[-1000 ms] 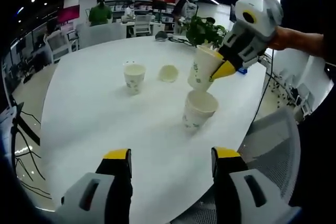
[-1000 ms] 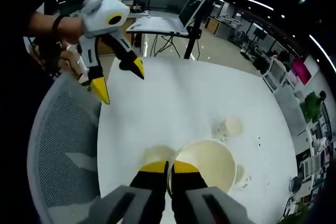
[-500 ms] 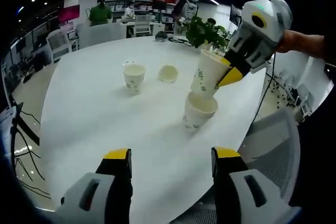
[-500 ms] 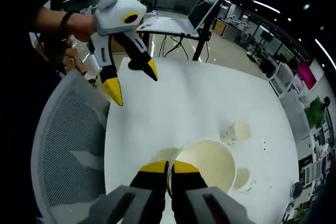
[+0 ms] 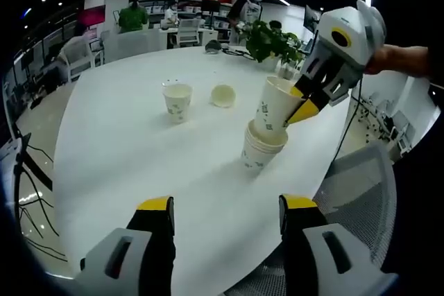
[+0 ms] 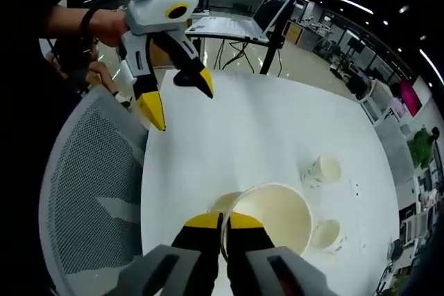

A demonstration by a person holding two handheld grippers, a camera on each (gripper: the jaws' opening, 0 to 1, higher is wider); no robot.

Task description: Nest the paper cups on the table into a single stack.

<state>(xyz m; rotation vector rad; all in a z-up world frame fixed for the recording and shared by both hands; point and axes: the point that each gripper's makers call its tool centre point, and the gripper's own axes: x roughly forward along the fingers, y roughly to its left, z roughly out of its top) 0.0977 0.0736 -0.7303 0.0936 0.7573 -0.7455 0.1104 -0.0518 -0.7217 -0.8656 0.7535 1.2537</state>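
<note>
While the right hand-held gripper [image 5: 300, 98] pinches a paper cup's [image 5: 273, 107] rim, its base enters the standing cup [image 5: 260, 150] for nesting. The left hand-held gripper [image 5: 225, 206] waits open and empty above the table [image 5: 125, 157].

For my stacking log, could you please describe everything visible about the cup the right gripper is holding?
The held cup is a white paper cup with small green print, open end up and tilted. The right gripper pinches its rim. Its base sits inside the mouth of the cup below, which stands on the white table.

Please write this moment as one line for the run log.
right gripper: shut on cup, entering base cup | left gripper: open, idle | two cups loose on table
</note>
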